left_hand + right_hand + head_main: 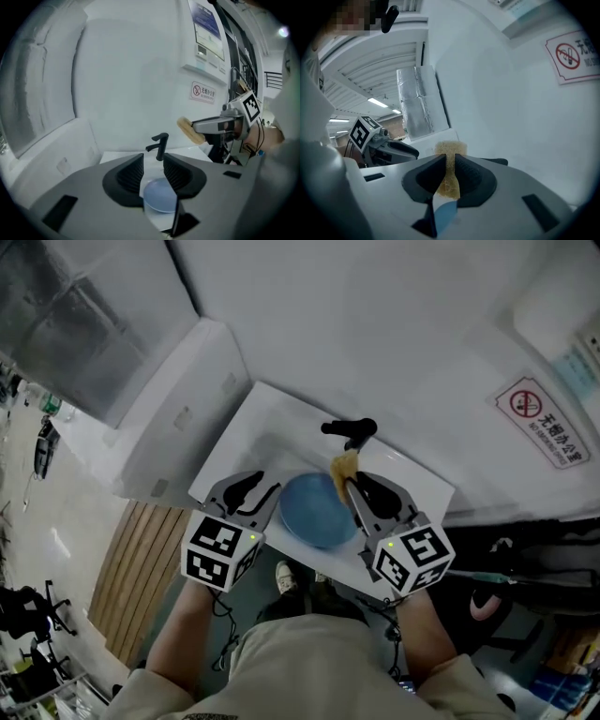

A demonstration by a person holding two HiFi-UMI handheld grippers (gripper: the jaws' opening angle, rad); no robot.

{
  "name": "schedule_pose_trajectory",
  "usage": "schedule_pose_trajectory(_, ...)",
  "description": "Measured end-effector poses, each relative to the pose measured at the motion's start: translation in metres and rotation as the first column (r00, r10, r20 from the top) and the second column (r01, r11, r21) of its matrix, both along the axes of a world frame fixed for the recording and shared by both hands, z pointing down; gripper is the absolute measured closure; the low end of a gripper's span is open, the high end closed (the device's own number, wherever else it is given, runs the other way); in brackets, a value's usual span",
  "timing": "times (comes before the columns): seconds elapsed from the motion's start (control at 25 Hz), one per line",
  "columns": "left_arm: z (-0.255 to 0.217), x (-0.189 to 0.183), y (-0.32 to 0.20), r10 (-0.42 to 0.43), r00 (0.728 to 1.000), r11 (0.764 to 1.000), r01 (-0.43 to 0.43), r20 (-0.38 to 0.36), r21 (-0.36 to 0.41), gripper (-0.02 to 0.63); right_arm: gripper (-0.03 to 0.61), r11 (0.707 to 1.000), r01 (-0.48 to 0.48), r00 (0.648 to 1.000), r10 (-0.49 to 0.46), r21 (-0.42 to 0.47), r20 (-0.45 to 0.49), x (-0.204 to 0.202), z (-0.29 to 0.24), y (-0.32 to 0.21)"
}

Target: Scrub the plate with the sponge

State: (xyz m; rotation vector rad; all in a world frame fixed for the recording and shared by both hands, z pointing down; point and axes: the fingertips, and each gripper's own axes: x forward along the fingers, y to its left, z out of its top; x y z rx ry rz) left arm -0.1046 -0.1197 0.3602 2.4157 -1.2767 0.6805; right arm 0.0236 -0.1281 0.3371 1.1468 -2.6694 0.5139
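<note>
A round blue plate (317, 512) lies in the white sink (265, 418), under the black faucet (352, 430). My left gripper (267, 489) hangs open just left of the plate's rim, not touching it. In the left gripper view the plate (159, 197) shows below the parted jaws of the left gripper (153, 161), nothing between them. My right gripper (349, 482) is shut on a yellow sponge (343, 465), held above the plate's far right edge. The right gripper view shows the sponge (448, 151) squeezed between the jaws of the right gripper (449, 161), its top sticking out.
A white wall with a no-smoking sign (542, 418) rises behind the sink. A white boxed ledge (178, 418) adjoins the sink on the left. Wooden flooring (141, 568) lies below left, and dark bags (525, 549) sit to the right.
</note>
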Motion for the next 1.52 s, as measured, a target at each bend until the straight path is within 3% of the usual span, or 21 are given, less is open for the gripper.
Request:
schedule_pose_trajectory(0.28, 0.074, 0.008, -0.022, 0.024, 1.0, 0.984, -0.023, 0.004, -0.175, 0.465, 0.509, 0.995, 0.023, 0.999, -0.026, -0.1, -0.031, -0.012, 0.062, -0.022)
schedule_pose_trajectory(0.48, 0.143, 0.007, -0.028, 0.018, 1.0, 0.951, -0.015, 0.004, -0.309, 0.454, 0.509, 0.983, 0.039, 0.997, -0.05, -0.177, -0.055, -0.019, 0.117, -0.031)
schedule_pose_trajectory(0.68, 0.205, 0.012, -0.026, 0.036, 0.999, 0.904, -0.026, 0.015, -0.427, 0.445, 0.509, 0.963, 0.038, 0.993, -0.066, -0.266, -0.094, -0.022, 0.178, -0.035)
schedule_pose_trajectory(0.84, 0.247, 0.008, -0.027, 0.063, 0.996, 0.868, -0.025, 0.061, -0.497, 0.439, 0.509, 0.946, 0.043, 0.987, -0.09, -0.322, -0.133, -0.026, 0.222, -0.035)
schedule_pose_trajectory(1.08, 0.295, 0.007, -0.039, 0.071, 0.995, 0.808, -0.016, 0.071, -0.588, 0.434, 0.509, 0.922, 0.064, 0.973, -0.144, -0.381, -0.183, -0.032, 0.276, -0.035)
schedule_pose_trajectory(1.44, 0.352, 0.015, -0.034, 0.096, 0.994, 0.689, -0.026, 0.055, -0.724, 0.445, 0.508, 0.876, 0.113, 0.948, -0.236, -0.469, -0.213, -0.043, 0.334, -0.029)
schedule_pose_trajectory(1.52, 0.36, 0.016, -0.03, 0.112, 0.99, 0.675, -0.015, 0.082, -0.738, 0.472, 0.508, 0.86, 0.138, 0.938, -0.273, -0.491, -0.215, -0.049, 0.346, -0.025)
